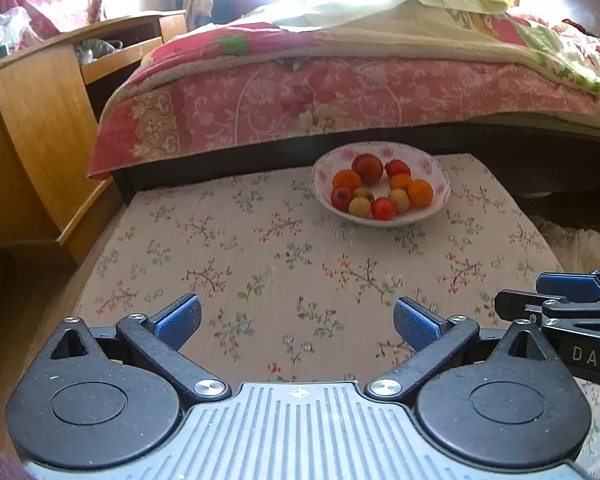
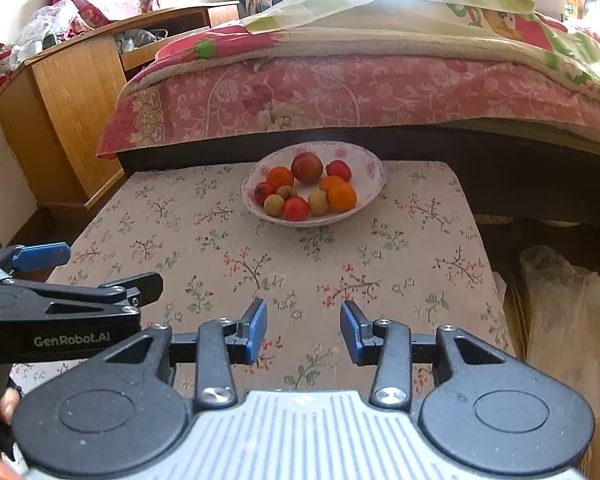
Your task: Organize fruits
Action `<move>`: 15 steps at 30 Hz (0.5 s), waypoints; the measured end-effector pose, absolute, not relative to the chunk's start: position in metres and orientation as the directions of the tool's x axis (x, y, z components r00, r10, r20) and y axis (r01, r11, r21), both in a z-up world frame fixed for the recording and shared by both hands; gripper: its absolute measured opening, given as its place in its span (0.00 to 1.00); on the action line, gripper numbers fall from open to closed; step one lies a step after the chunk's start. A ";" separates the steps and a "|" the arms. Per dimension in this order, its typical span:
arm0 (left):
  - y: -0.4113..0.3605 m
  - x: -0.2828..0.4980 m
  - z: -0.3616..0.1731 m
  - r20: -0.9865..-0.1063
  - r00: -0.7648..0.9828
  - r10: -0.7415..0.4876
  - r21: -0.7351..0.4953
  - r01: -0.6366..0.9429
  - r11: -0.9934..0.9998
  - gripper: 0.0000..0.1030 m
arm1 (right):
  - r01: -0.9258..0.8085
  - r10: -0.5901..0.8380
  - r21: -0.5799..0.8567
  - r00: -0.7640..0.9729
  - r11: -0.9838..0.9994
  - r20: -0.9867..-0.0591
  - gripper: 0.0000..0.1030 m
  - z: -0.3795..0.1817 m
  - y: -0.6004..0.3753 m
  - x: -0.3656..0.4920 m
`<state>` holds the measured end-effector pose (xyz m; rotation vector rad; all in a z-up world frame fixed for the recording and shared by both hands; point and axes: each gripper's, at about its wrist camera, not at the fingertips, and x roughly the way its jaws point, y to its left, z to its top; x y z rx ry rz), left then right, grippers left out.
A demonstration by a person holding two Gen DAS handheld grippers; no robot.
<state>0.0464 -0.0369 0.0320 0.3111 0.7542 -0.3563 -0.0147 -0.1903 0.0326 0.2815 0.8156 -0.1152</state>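
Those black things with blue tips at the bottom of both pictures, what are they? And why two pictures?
They are two grabbers, each held in a person's hand, with a small camera on each. One picture looks along the left gripper, whose blue-padded fingers stand wide open. The other looks along the right gripper, narrower but empty too. Ahead, on the flowered cloth-covered table, sits a white flowered bowl of small red, orange and yellowish fruits. Nothing is held.

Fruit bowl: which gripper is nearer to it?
Right, narrowly. The right gripper faces the fruit bowl almost straight ahead; the left gripper sits alongside, with the bowl ahead and off to its right.
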 end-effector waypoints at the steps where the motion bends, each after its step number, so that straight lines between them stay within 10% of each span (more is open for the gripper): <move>1: -0.037 0.045 0.031 -0.714 0.671 -0.202 0.147 0.425 0.893 1.00 | 0.208 0.006 0.201 0.679 0.957 -0.734 0.42 0.031 -0.189 -0.016; 15: -0.032 0.033 0.025 -0.741 0.642 -0.196 0.139 0.432 0.891 1.00 | 0.212 0.002 0.195 0.672 0.958 -0.740 0.42 0.028 -0.183 -0.029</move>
